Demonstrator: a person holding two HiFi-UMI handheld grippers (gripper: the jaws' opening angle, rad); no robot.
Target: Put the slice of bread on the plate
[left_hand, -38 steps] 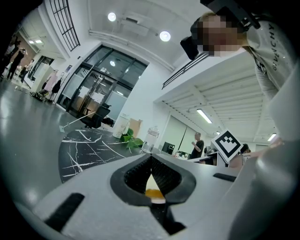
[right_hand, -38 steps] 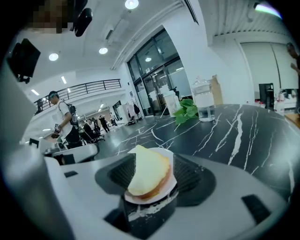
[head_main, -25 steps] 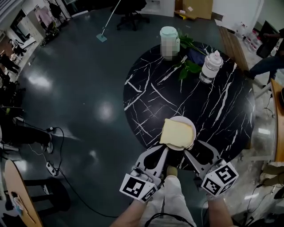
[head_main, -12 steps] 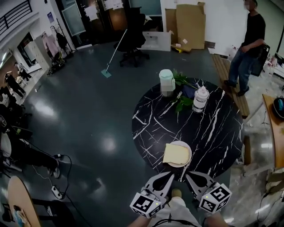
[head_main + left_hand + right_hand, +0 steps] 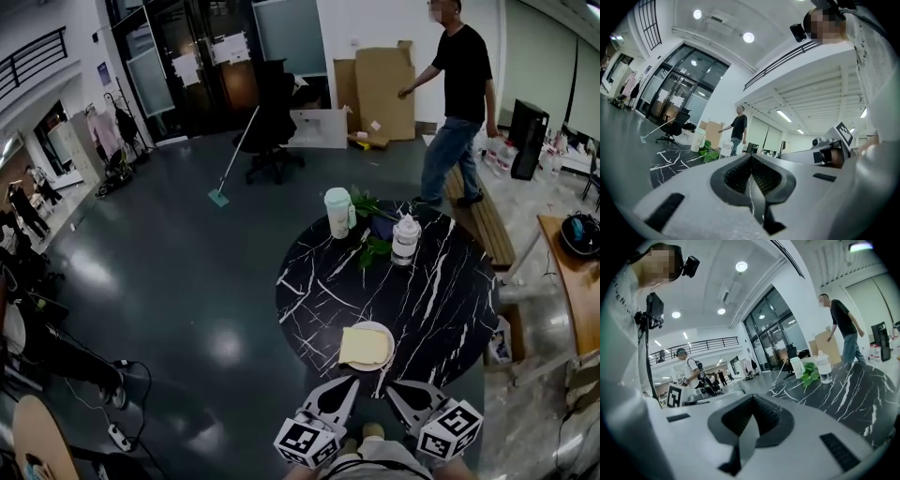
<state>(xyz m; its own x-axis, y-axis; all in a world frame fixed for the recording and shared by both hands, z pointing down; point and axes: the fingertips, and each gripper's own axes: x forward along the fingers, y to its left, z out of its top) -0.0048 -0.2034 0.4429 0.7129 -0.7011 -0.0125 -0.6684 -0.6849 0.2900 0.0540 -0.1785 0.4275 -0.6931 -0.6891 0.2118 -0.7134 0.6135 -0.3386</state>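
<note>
A slice of pale bread point(image 5: 365, 346) lies flat on the small white plate point(image 5: 387, 333) at the near edge of the round black marble table point(image 5: 441, 291). Both grippers hang low in the head view, on my side of the table edge and apart from the plate. The left gripper point(image 5: 347, 383) has its jaws together with nothing between them, and so does the right gripper point(image 5: 395, 386). In the left gripper view the left gripper point(image 5: 751, 163) points level over the table point(image 5: 670, 161). The right gripper point(image 5: 751, 401) shows shut pads too. Bread and plate are hidden in both gripper views.
At the table's far side stand a white cup point(image 5: 337, 214), a clear bottle point(image 5: 405, 241) and a leafy green sprig point(image 5: 373, 251). A person in black point(image 5: 459, 103) walks beyond the table. A wooden bench point(image 5: 483, 220) lies to the right; an office chair point(image 5: 272, 122) and a mop stand behind.
Both grippers have drawn back from the plate toward me and risen. The head view has lifted, so the table looks smaller. The bread stays on the plate. The person in black has moved.
</note>
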